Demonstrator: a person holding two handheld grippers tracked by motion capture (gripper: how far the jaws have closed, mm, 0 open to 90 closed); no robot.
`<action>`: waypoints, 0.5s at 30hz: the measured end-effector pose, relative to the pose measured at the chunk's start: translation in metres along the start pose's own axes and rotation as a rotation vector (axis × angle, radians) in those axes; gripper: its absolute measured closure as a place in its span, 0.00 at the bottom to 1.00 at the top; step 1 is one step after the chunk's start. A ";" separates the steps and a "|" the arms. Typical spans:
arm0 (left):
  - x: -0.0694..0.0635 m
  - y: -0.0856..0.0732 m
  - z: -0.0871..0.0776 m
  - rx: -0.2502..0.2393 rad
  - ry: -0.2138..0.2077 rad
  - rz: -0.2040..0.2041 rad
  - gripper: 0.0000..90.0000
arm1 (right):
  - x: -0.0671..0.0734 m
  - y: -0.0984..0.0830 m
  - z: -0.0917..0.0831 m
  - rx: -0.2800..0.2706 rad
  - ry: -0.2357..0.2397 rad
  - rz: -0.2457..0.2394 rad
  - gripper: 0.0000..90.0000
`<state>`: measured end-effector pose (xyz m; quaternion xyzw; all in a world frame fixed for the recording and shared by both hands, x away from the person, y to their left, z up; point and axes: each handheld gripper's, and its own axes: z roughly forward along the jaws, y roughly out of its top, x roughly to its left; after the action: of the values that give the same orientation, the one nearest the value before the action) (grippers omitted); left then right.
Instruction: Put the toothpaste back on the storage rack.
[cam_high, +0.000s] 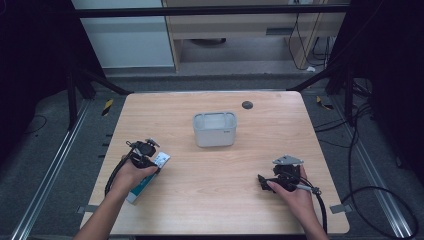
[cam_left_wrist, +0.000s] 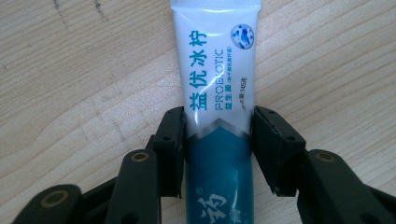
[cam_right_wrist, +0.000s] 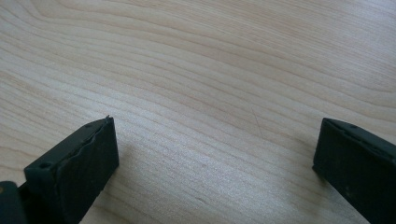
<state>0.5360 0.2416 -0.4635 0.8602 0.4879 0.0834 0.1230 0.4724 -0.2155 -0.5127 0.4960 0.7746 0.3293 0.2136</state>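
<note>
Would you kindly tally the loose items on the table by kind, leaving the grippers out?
Toothpaste tube: 1, white and teal, lying between the left gripper's jaws
Storage bin: 1, grey-white, standing at mid-table
Total: 2

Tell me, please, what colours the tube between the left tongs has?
White upper part, teal lower part, on the soft plastic tube; left gripper view shows it best.

White-and-teal toothpaste tube (cam_left_wrist: 218, 116) lies flat on the table's left.
</note>
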 end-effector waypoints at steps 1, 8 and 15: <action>0.000 0.000 0.000 -0.001 -0.002 -0.001 0.62 | 0.000 0.000 0.000 0.001 -0.001 -0.001 0.00; -0.001 0.001 -0.001 0.004 -0.001 0.013 0.66 | 0.000 0.000 0.000 0.000 -0.001 -0.001 0.00; -0.006 0.001 -0.002 0.002 0.017 0.026 0.72 | 0.000 0.000 0.000 0.000 0.001 0.001 0.00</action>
<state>0.5334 0.2365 -0.4615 0.8659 0.4776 0.0919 0.1171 0.4723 -0.2154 -0.5127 0.4963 0.7743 0.3297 0.2131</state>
